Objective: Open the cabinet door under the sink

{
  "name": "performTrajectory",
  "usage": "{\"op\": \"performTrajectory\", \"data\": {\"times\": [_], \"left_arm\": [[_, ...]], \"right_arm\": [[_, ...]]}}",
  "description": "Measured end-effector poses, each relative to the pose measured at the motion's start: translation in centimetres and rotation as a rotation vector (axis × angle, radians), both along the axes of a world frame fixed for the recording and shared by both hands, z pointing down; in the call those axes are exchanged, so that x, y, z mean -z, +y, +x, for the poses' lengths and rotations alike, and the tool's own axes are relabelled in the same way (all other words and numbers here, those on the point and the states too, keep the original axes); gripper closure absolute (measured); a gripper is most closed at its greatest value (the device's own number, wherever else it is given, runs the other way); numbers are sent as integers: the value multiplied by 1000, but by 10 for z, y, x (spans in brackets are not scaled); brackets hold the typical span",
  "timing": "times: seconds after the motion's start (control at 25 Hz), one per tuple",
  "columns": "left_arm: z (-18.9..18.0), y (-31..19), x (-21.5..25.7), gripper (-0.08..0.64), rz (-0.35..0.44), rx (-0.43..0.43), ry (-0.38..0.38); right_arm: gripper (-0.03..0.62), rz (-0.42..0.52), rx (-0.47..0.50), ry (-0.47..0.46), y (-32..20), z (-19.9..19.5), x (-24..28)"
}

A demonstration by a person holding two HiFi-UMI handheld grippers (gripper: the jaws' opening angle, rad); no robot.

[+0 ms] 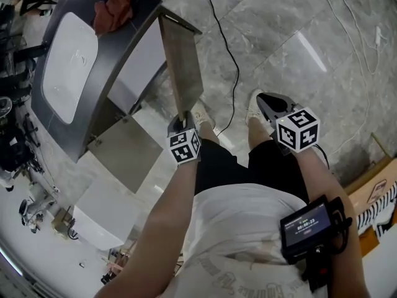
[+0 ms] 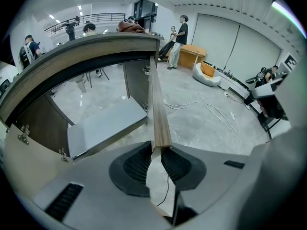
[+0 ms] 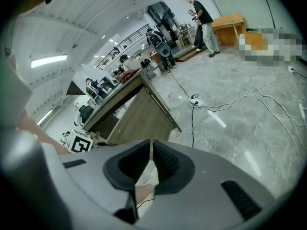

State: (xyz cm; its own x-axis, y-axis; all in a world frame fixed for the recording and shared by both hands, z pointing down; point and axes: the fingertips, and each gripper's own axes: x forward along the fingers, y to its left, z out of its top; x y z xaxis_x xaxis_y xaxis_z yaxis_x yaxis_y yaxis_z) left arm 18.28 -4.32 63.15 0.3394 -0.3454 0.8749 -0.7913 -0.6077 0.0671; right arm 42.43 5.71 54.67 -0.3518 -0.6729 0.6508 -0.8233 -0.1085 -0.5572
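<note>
Counter: a dark counter [image 1: 133, 18] with a pale sink [image 1: 69, 61] set in it and a red cloth [image 1: 113, 10] at its far end; the cabinet opening lies below it.
Cabinet floor: a pale shelf [image 2: 103, 126] shows inside the opening, so the inside is exposed.
Task door: the wood-grain door [image 1: 183, 64] under the sink stands swung well out from the cabinet front, hinged at its far edge.
Second door: another panel [image 1: 124, 152] beside it also hangs open.
Handling: it looks like a stiff, flat board, probably not heavy, that swings freely on its hinges. Its smooth faces could slip in a pinch.
Where to hold: the free edge farthest from the hinges likely gives the most leverage.
Left gripper [image 1: 183, 120]: its jaws are clamped on the door's thin free edge [image 2: 159, 110], one pad on each face.
Right gripper [image 1: 270, 103]: its jaws are closed together on nothing, and it is held apart from the cabinet above the floor.
</note>
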Motion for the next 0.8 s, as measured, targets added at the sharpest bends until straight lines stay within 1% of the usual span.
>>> {"op": "performTrajectory", "data": {"times": [0.4,0.6,0.8], "left_arm": [[46,27,-2,492,-2,133,-2],[74,40,-1,489,-14,195,19],[113,53,-2,480,-56,246,63]], "right_arm": [[561,-3,98,-12,27,36,-6],[561,-3,100,-14,30,57,-4],[561,-15,91,-18,31,75,-8]]}}
